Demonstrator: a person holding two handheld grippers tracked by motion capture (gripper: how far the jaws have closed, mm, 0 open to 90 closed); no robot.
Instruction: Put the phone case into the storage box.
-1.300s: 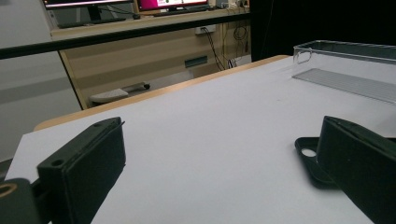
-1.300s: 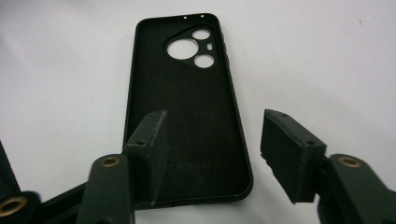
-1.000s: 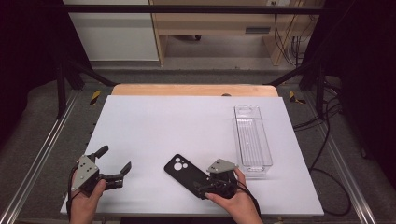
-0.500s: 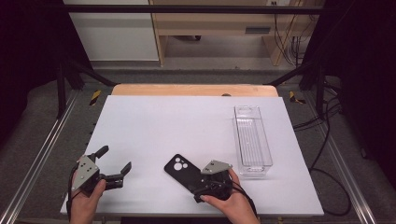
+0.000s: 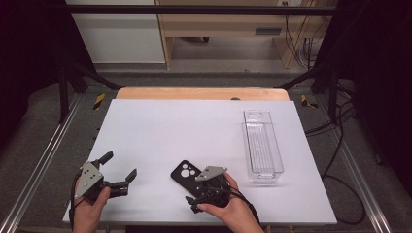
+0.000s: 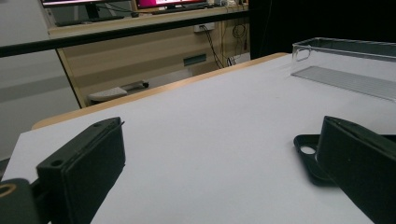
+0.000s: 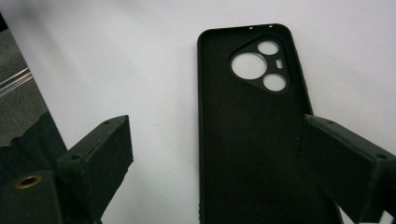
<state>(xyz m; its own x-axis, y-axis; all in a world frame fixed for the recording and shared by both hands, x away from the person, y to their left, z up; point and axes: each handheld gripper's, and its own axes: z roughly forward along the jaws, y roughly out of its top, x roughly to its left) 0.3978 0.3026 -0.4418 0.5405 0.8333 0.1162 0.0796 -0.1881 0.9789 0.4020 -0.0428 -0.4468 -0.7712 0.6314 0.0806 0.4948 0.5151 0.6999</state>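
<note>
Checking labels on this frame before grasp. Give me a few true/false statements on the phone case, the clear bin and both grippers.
1. The right gripper has its jaws open around the black phone case. True.
2. The phone case sits inside the clear bin. False: it lies on the white table, left of the bin.
3. The left gripper holds the phone case. False: it is open and holds nothing.
4. The case lies with its inside facing up. True.

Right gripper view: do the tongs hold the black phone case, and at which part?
Nothing is held. The right tongs stand open astride the black soft phone case, which lies flat.
</note>
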